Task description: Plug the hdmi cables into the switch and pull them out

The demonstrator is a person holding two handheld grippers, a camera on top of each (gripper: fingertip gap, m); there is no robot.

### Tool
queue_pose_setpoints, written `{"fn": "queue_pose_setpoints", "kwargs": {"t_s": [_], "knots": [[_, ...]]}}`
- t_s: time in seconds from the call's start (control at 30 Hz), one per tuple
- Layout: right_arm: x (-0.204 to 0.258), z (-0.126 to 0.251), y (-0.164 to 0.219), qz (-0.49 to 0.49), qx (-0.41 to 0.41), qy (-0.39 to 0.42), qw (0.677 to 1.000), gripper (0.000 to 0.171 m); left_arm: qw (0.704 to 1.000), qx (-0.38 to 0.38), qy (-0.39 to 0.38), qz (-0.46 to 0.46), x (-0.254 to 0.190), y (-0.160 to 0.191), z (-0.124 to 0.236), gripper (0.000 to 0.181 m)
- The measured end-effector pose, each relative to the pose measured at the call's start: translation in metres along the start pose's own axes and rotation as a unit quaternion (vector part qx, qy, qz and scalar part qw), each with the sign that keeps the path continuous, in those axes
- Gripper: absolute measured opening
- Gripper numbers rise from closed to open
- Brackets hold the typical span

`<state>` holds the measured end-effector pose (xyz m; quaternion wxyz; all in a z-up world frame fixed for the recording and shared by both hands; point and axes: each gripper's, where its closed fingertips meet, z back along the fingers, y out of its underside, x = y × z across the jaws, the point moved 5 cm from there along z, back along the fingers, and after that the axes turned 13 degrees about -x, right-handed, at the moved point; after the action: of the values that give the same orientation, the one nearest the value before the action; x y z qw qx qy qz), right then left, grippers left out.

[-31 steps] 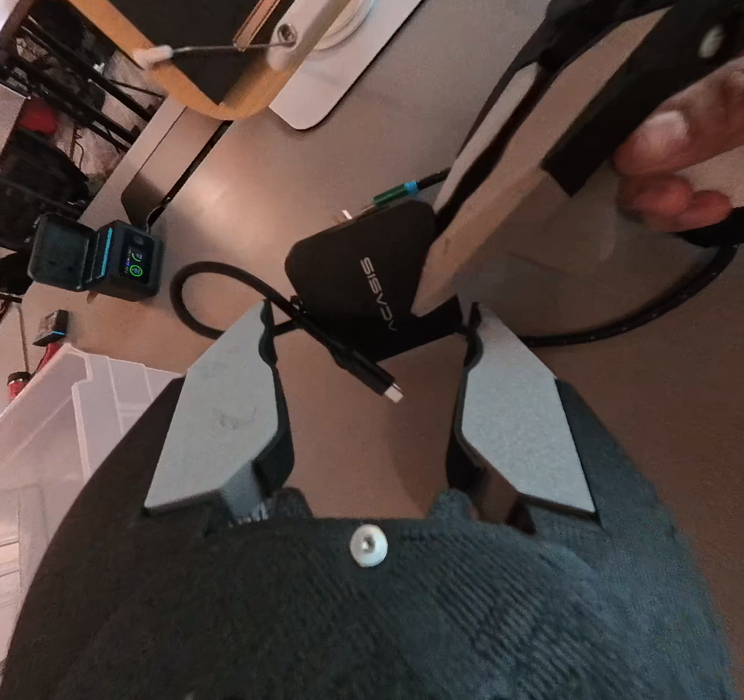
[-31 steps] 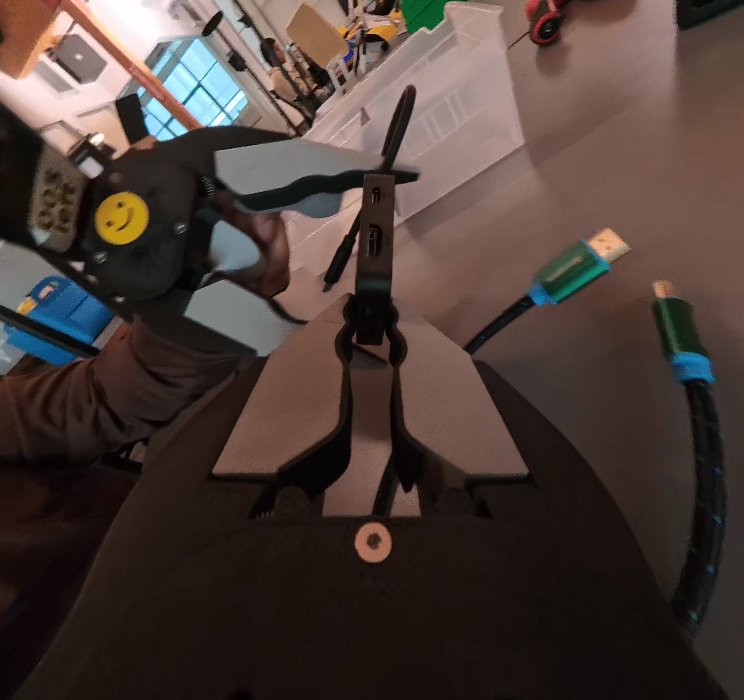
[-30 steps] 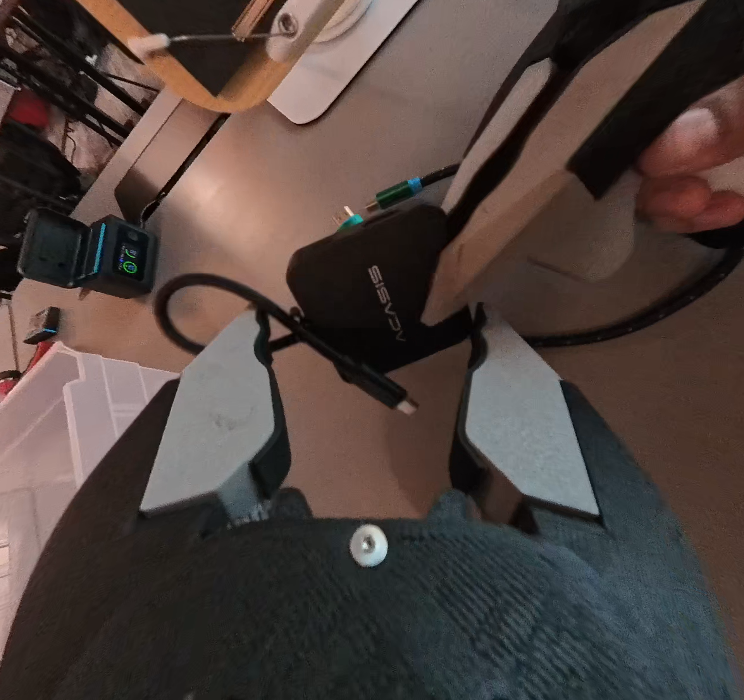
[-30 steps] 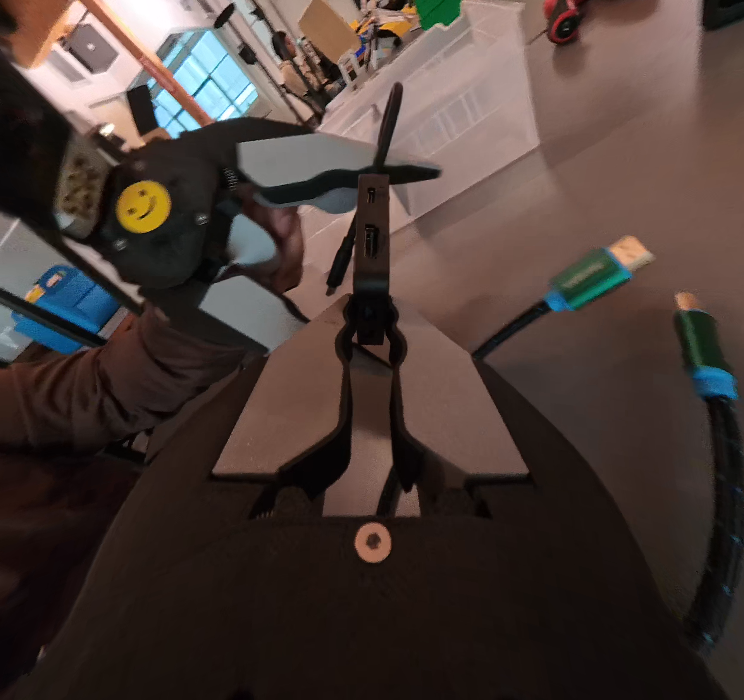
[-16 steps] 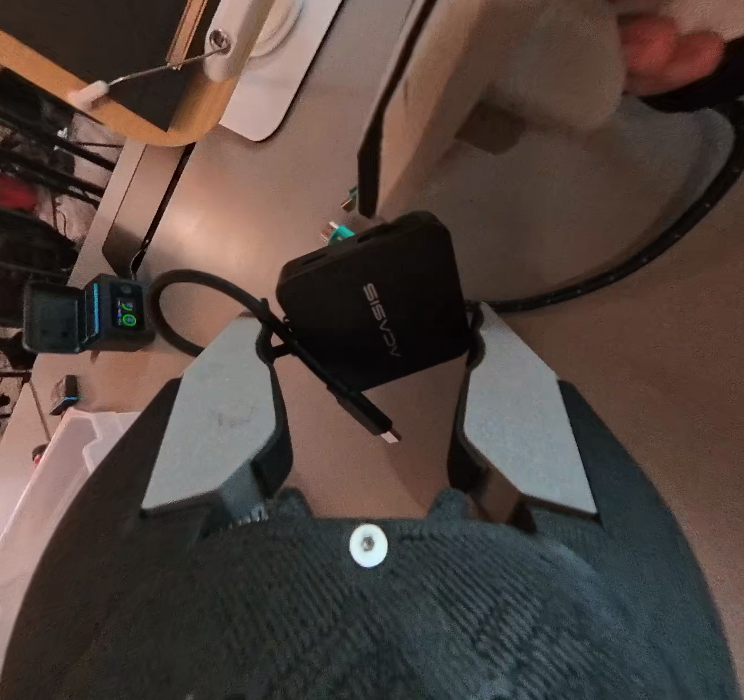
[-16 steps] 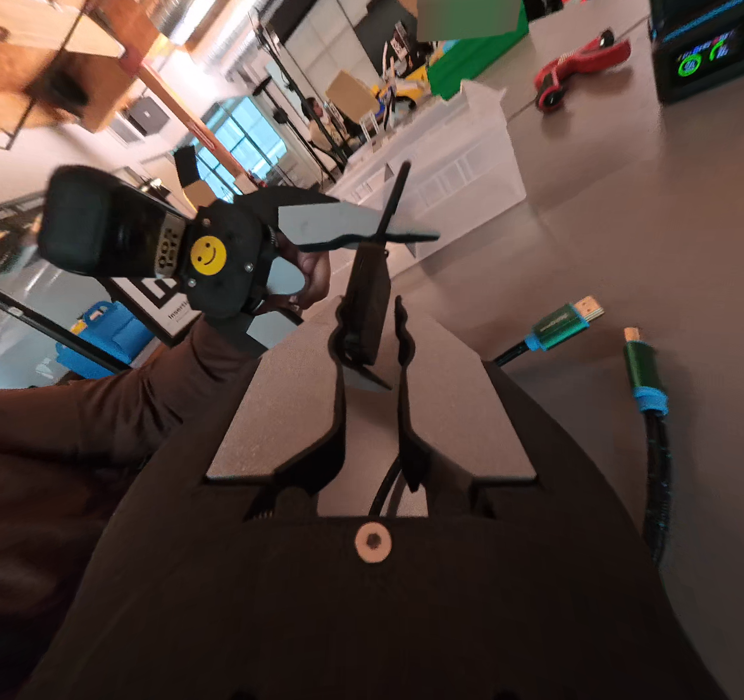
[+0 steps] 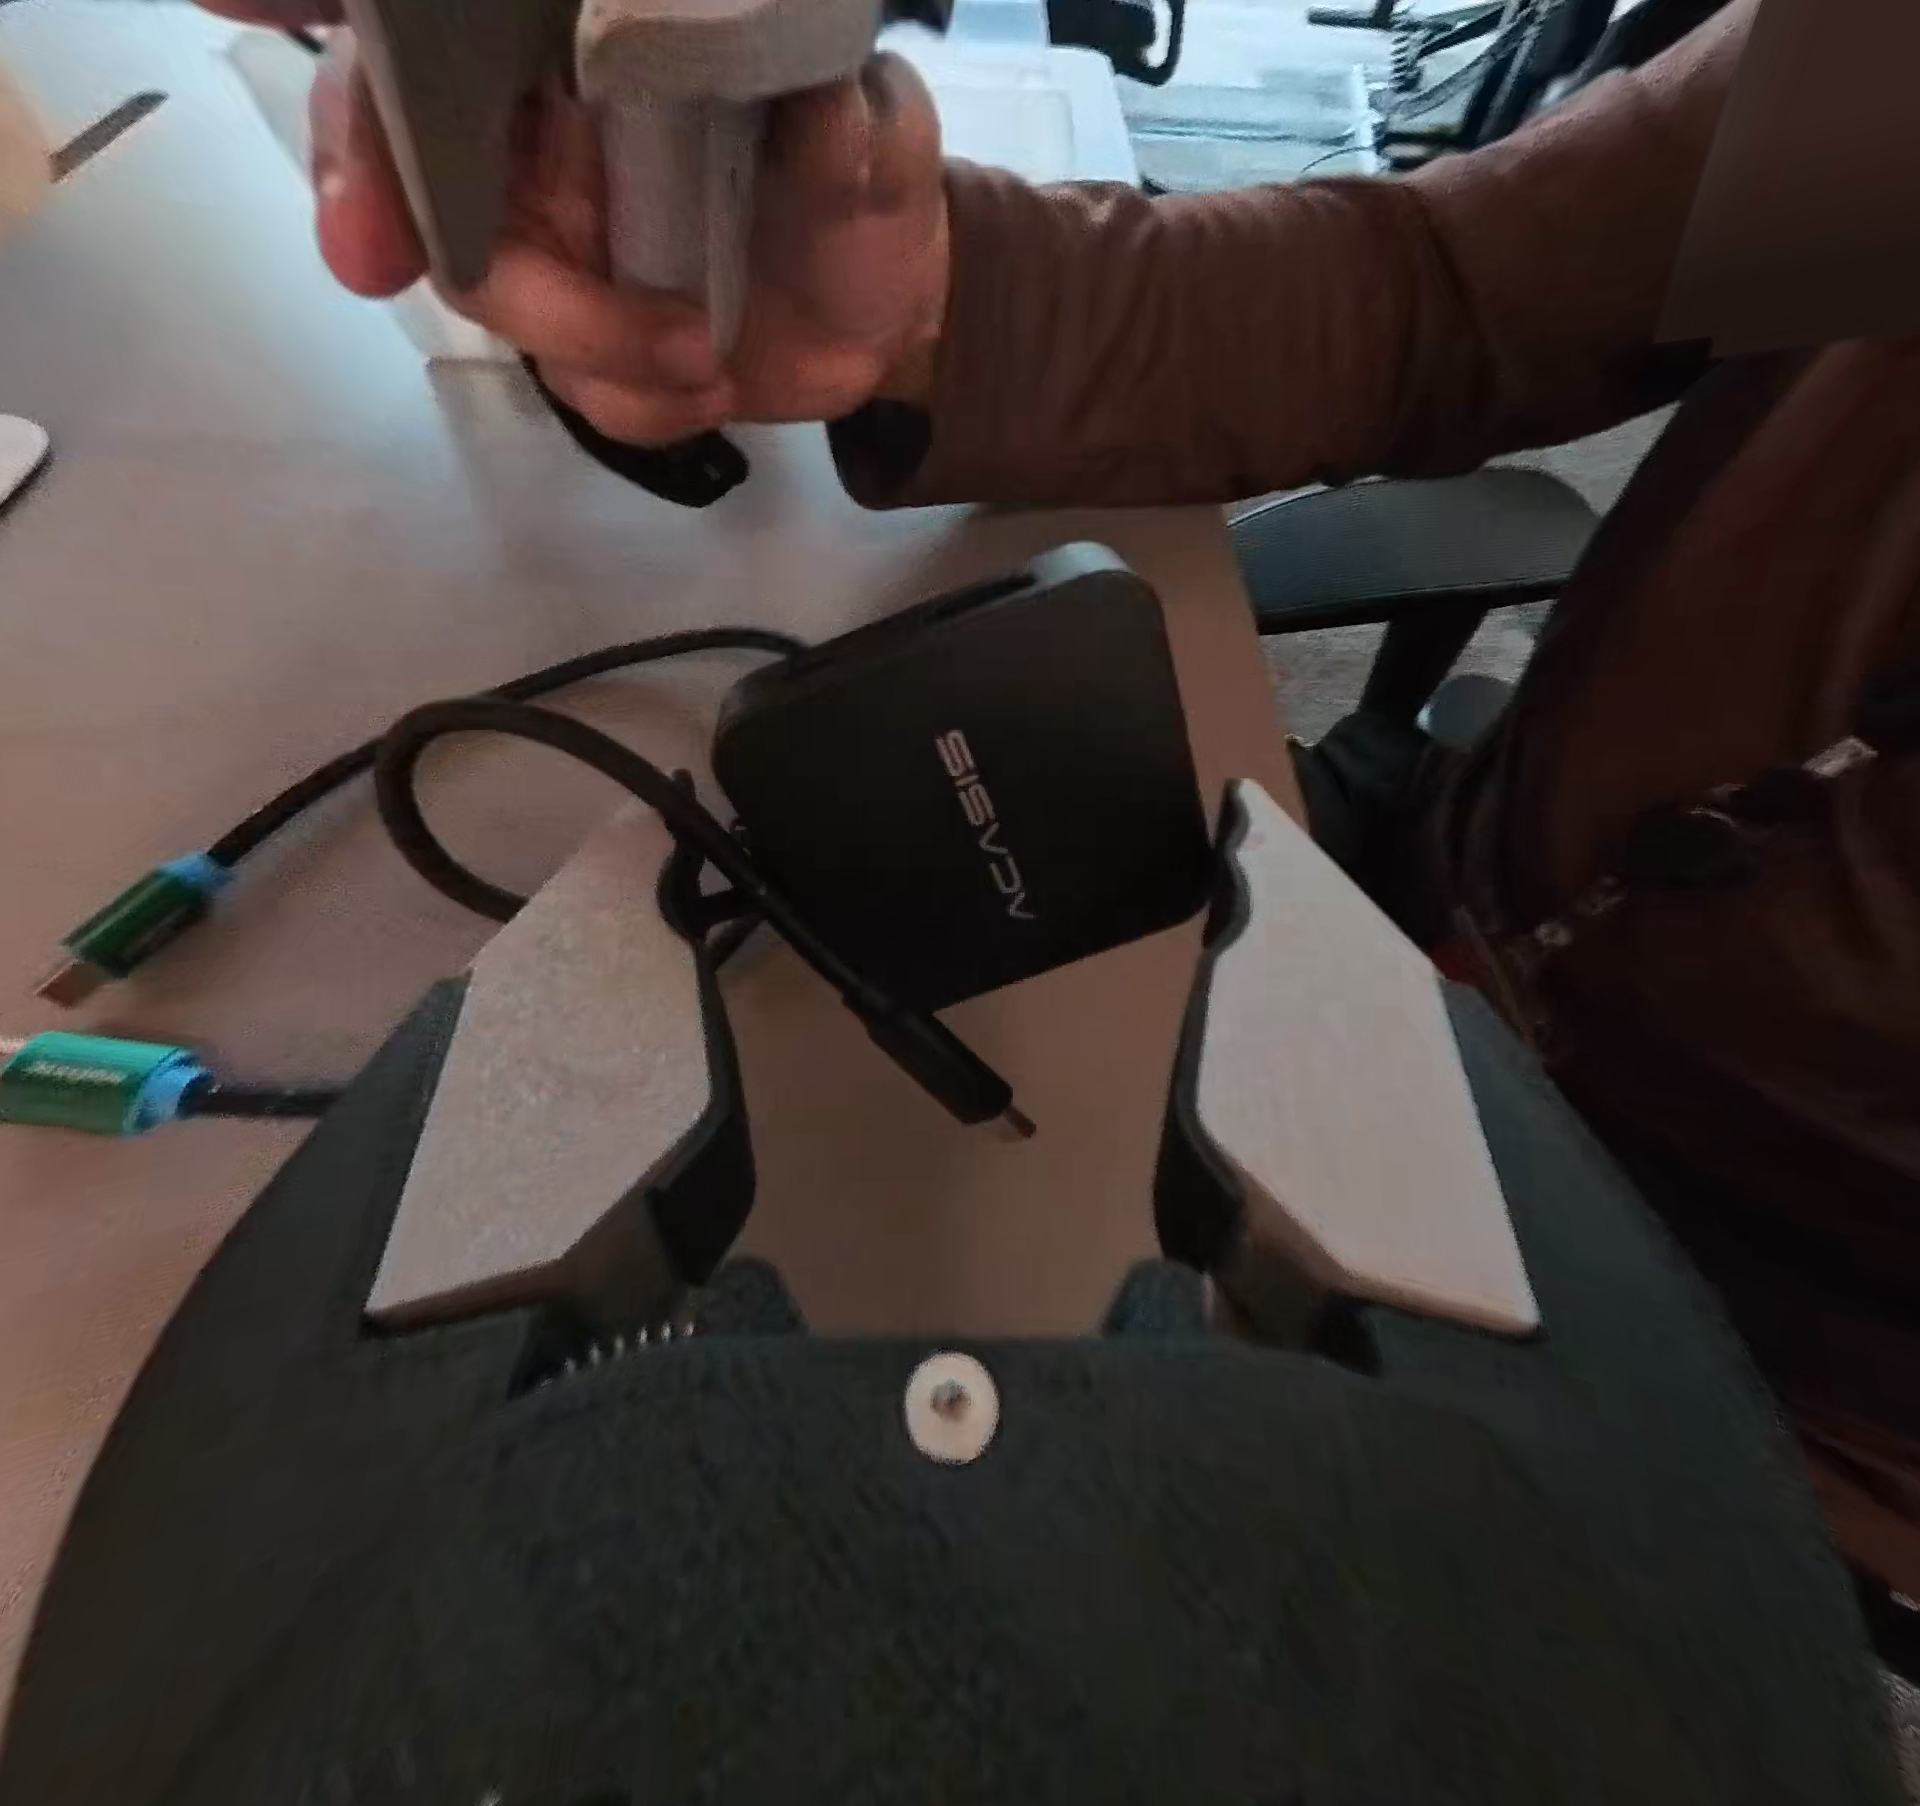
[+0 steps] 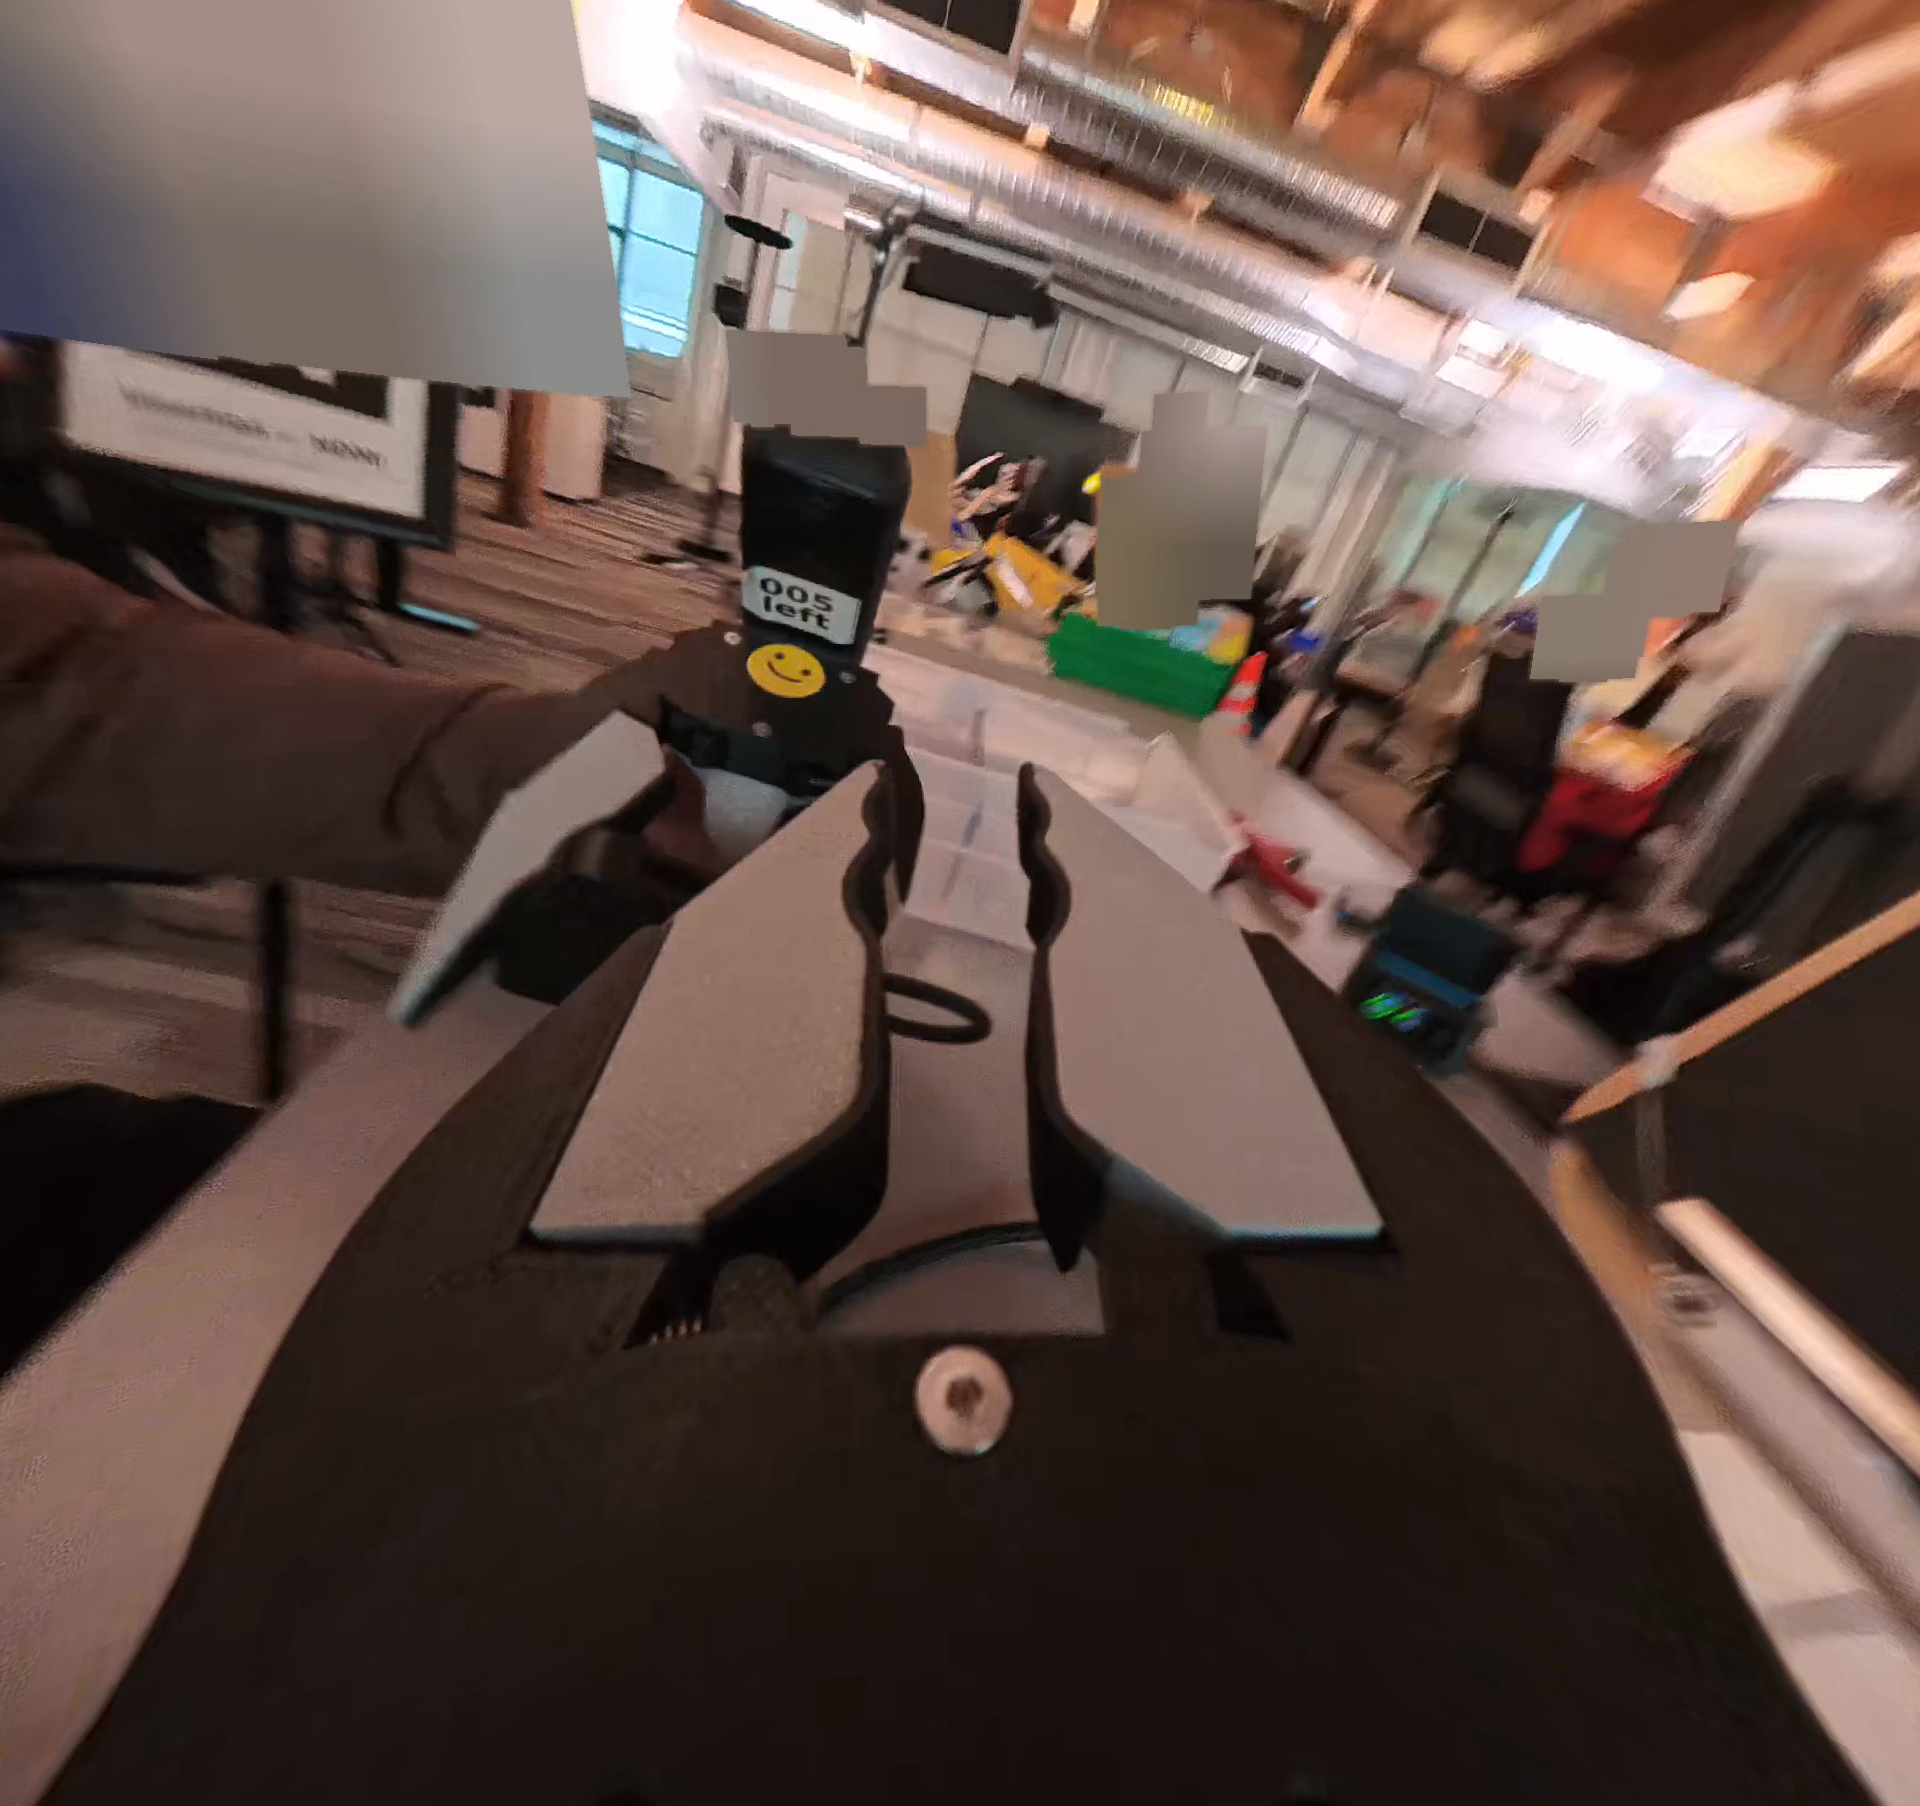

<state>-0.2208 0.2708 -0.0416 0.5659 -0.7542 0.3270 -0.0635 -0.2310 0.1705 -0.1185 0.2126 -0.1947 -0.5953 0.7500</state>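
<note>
My left gripper (image 7: pixel 951 842) is shut on the black switch (image 7: pixel 956 769), gripping it across its width by two side edges, above the table (image 7: pixel 260 561). The switch's own thin black cable and small plug (image 7: pixel 935 1060) hang loose between the fingers. Two HDMI cables with green plugs (image 7: pixel 135 925) (image 7: pixel 94 1081) lie unplugged on the table to the left. My right gripper (image 8: pixel 951 821) is slightly open and empty, raised and pointing into the room. It also shows in the left wrist view (image 7: pixel 665 94), held in a hand above the switch. The left gripper shows in the right wrist view (image 8: pixel 790 717).
A black office chair (image 7: pixel 1403 551) stands past the table edge, beside the person's brown sleeve (image 7: pixel 1247 333). A small black device with a green display (image 8: pixel 1423 977), a red clamp (image 8: pixel 1278 863) and a clear bin (image 8: pixel 966 873) sit farther off. A wood-edged board (image 8: pixel 1766 1081) is at right.
My right gripper let go of the switch, opened and lifted away. The left gripper now holds the switch alone and has swung round toward the table edge and the person.
</note>
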Motion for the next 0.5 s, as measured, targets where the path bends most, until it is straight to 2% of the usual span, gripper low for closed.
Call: {"fn": "queue_pose_setpoints", "kwargs": {"t_s": [0.03,0.07,0.1,0.2,0.27,0.37,0.43,0.5], "knots": [[0.005,0.002,-0.005,0.046,-0.005,0.011,0.999,0.021,1.000,-0.009,0.020,-0.002,-0.003,-0.004,-0.002,0.096],[0.008,0.004,-0.012,0.077,-0.005,0.031,0.997,0.035,0.999,-0.012,0.038,-0.008,-0.006,-0.008,-0.004,0.096],[0.015,0.005,-0.019,0.086,0.001,0.030,0.996,0.035,0.998,-0.010,0.055,-0.011,-0.008,-0.011,-0.006,0.096],[0.050,0.006,-0.029,0.020,0.033,-0.074,0.997,0.036,0.993,0.007,0.116,-0.004,-0.011,-0.010,-0.014,0.096],[0.062,0.006,-0.017,-0.010,0.099,-0.116,0.988,0.040,0.990,0.025,0.142,0.001,-0.006,-0.003,-0.020,0.096],[0.058,0.006,0.008,0.011,0.167,-0.095,0.981,0.054,0.983,0.047,0.178,0.016,0.000,0.005,-0.029,0.096],[0.062,0.008,0.020,0.020,0.189,-0.109,0.976,0.048,0.981,0.074,0.181,-0.006,0.002,0.011,-0.033,0.096],[0.067,0.008,0.023,0.010,0.198,-0.126,0.972,0.049,0.978,0.072,0.198,0.004,-0.003,0.017,-0.033,0.096]]}}
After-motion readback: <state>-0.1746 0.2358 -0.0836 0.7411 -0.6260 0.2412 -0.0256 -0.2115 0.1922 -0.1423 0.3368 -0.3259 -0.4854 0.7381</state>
